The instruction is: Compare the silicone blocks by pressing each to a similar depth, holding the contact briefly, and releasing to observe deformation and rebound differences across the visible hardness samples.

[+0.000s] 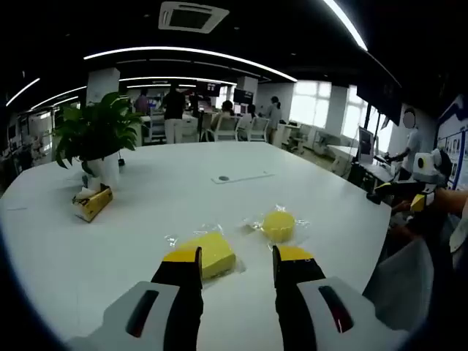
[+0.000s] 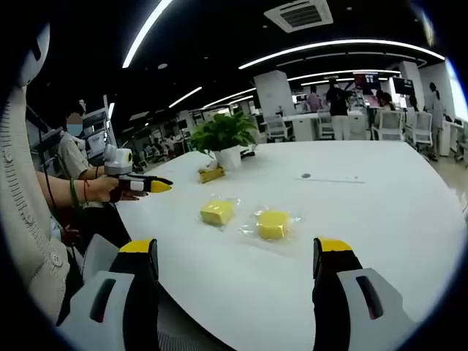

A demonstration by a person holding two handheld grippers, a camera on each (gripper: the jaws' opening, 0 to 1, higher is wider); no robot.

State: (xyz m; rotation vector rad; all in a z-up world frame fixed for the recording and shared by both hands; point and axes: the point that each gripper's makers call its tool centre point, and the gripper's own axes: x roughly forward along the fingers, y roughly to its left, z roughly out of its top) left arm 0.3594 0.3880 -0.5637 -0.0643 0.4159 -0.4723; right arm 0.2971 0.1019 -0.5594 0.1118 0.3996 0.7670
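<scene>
no press had begun — both the left gripper (image 1: 236, 265) and the right gripper (image 2: 238, 257) hovered with jaws spread, grasping nothing; the next move called for lowering onto the square yellow silicone block (image 1: 210, 253) in its clear wrapper — or the round yellow silicone block (image 1: 278, 224).

A square yellow silicone block (image 1: 210, 253) and a round one (image 1: 278, 224), each in clear wrap, lie side by side near the white table's edge.

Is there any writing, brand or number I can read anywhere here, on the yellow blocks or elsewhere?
None can be read.
Square yellow block in its clear wrapper: no print visible.
Round yellow block in its clear wrapper: no print visible.
Small yellow pack beside the potted plant: any marking is too blurred to read.
Wall poster at the right edge: too small to read.
</scene>
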